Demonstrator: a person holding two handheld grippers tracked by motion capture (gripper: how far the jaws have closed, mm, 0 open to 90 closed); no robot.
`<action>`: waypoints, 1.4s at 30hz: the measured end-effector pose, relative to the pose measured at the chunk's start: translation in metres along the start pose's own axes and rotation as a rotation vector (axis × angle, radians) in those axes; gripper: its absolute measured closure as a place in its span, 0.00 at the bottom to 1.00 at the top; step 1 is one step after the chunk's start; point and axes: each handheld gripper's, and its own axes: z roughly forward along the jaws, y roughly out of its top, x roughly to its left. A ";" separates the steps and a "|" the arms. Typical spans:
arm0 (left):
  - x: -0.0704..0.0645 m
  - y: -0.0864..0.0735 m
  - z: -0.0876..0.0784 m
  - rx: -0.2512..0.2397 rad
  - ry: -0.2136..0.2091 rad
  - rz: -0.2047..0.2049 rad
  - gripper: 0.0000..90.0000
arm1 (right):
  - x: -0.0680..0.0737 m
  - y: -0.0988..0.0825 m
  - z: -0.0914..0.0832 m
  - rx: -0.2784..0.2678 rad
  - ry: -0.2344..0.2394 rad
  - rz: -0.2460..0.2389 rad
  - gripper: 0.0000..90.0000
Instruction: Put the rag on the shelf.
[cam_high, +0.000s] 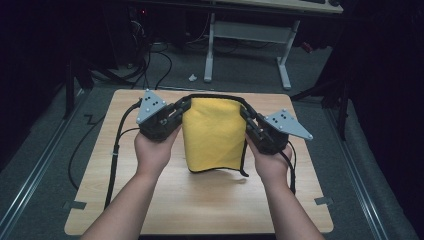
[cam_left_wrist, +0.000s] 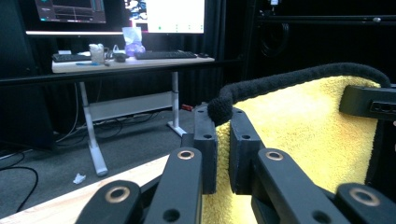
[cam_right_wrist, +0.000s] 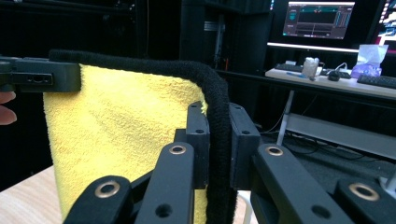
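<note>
A yellow towel (cam_high: 214, 132) with a thick black hem hangs folded between both grippers, its lower end near the wooden table (cam_high: 150, 210). My left gripper (cam_high: 181, 109) is shut on the towel's top left corner, the black hem (cam_left_wrist: 261, 88) pinched between its jaws. My right gripper (cam_high: 247, 116) is shut on the top right corner, where the hem (cam_right_wrist: 215, 112) runs down between its jaws. In the left gripper view the towel (cam_left_wrist: 303, 135) spreads to the right toward the other gripper's jaw (cam_left_wrist: 369, 103). In the right gripper view the towel (cam_right_wrist: 121, 135) spreads left.
The small table sits on a grey floor with cables (cam_high: 150, 65) to the left. Behind it stands a white-legged desk (cam_high: 250, 35). The desk top (cam_left_wrist: 130, 60) carries keyboards, a cup and monitors. A scrap of paper (cam_high: 192, 77) lies on the floor.
</note>
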 end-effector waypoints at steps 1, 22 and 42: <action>0.001 0.001 0.001 0.000 0.000 0.001 0.93 | 0.000 0.001 0.002 0.002 -0.004 -0.003 0.91; 0.027 0.051 0.045 -0.015 0.065 0.102 0.93 | -0.023 0.043 0.039 -0.040 -0.026 0.004 0.91; 0.062 0.021 0.110 0.104 0.087 0.205 0.92 | -0.063 0.016 0.104 0.035 -0.042 -0.083 0.90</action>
